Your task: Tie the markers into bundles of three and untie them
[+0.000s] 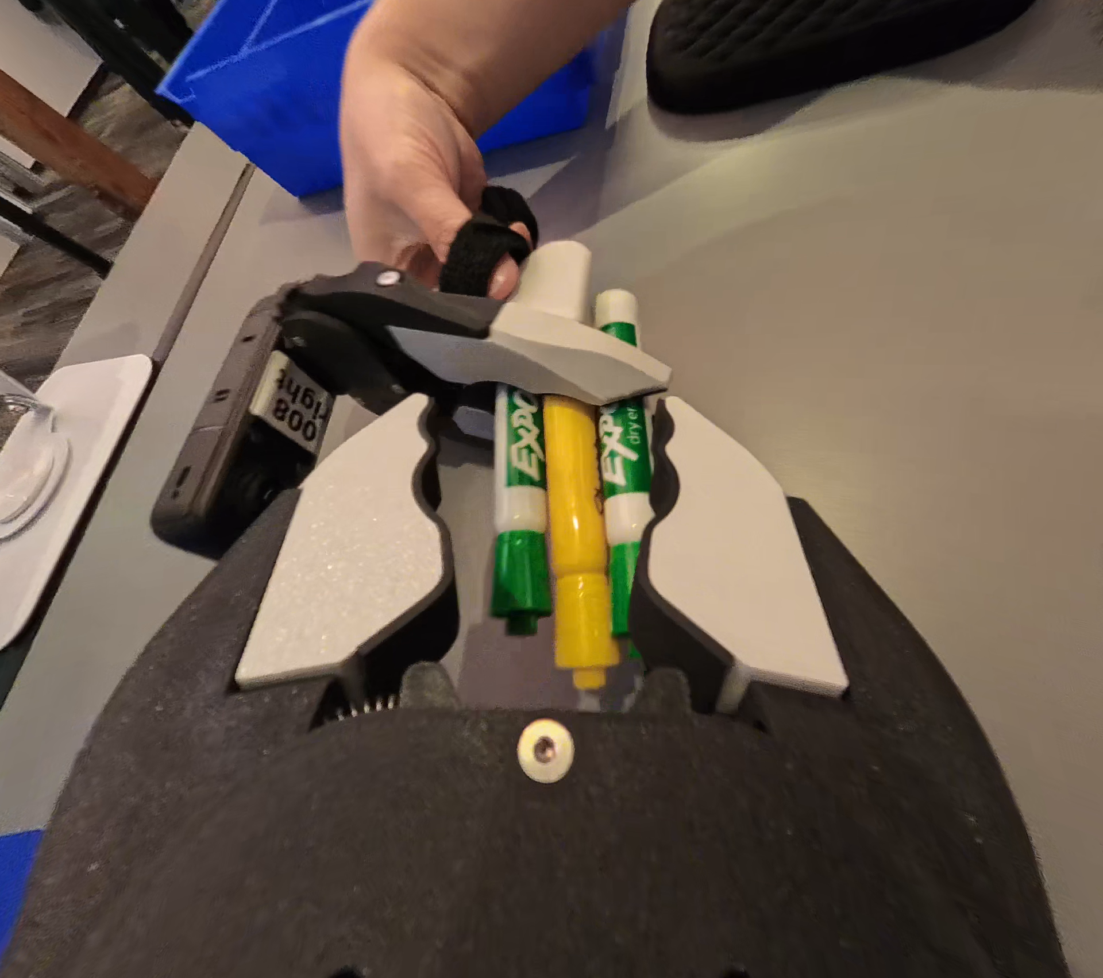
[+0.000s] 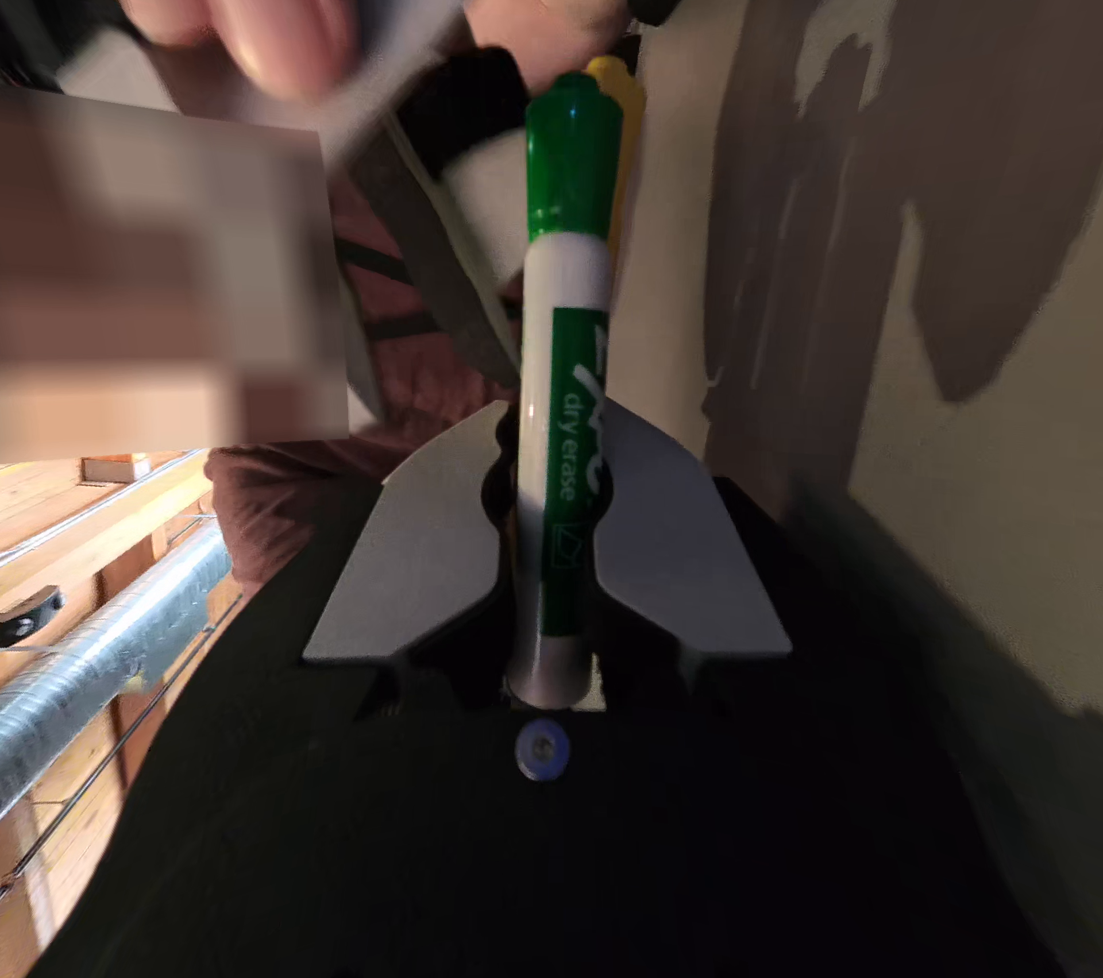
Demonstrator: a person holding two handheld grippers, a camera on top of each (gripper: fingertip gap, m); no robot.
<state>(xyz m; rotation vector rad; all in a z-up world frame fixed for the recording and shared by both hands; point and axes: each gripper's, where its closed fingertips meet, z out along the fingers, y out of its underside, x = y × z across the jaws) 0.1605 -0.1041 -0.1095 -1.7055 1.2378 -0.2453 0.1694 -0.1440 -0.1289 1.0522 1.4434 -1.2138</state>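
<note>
Left wrist view: 3 markers (image 1: 573, 502), 2 green and 1 yellow, sit side by side between your left gripper (image 1: 546, 472) jaws, which look spread, cradling more than clamping, likely to keep them lined up. Your right gripper (image 1: 537, 353) crosses them higher up, above the worktop (image 1: 865, 353). Right wrist view: its jaws pinch a green marker (image 2: 564, 412) mid-barrel, yellow one (image 2: 621, 90) behind. No tie shows on the bundle. Blue bin (image 1: 286, 66) sits well apart.
</note>
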